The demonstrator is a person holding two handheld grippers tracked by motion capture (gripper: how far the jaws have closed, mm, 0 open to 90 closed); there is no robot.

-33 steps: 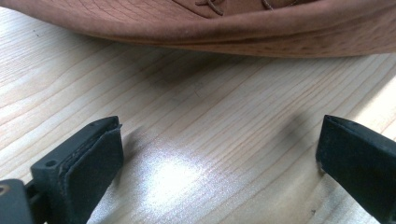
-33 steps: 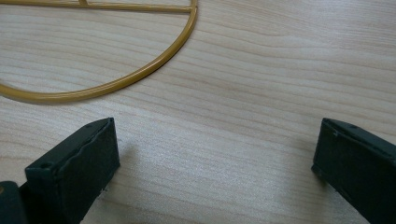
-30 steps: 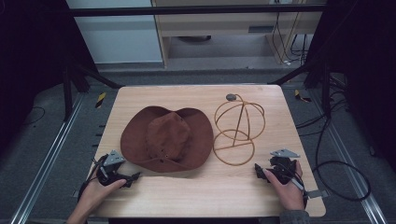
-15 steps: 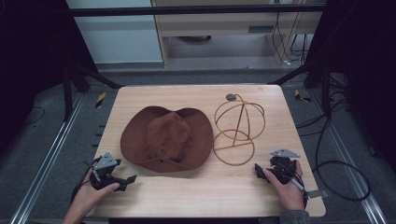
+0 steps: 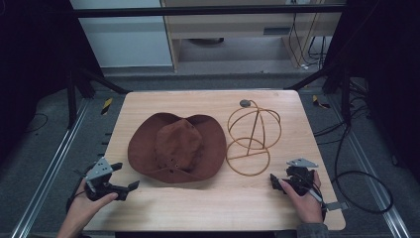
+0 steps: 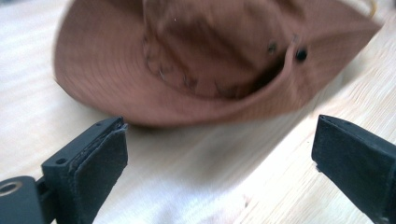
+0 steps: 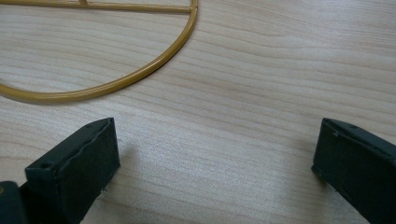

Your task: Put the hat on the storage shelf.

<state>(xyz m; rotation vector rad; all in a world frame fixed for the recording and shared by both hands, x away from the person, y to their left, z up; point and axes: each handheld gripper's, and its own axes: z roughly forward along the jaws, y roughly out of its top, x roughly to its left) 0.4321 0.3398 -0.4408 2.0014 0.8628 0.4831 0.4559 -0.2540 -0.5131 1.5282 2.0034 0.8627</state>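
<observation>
Dim lab floor and dark framing surround a light wood worktop point(image 5: 148, 218). On it a brown fabric hat point(image 5: 176, 146) lies flat, crown up, near the middle; just beside it on the right a gold wire hat stand point(image 5: 252, 136) is set upright, its base ring almost touching the brim — contact cannot be told from above.

The left gripper point(image 5: 111, 186) is held at the near left edge, jaws spread wide and nothing between them; in the left gripper view the brim point(image 6: 140, 100) is seen just ahead of the open gripper point(image 6: 219, 154), still apart from it. The right gripper point(image 5: 277, 182) is held near the front right, also wide open and empty; its own view point(image 7: 215, 158) looks along bare wood with the stand's base ring point(image 7: 140, 77) ahead, untouched.

The work in hand is judged to be seating the hat on the stand. Risks:
- Soft brim — if pinched at one edge only, the hat is likely to droop or fold and slide out of the jaws.
- The wire stand looks light and is not held; it could be tipped or pushed away if the brim is dragged across it.
- With the crown lowered off-centre, the hat could be left lopsided or slip off the dome.
- The left gripper sits low, so the jaw could scrape the worktop under the brim.
</observation>
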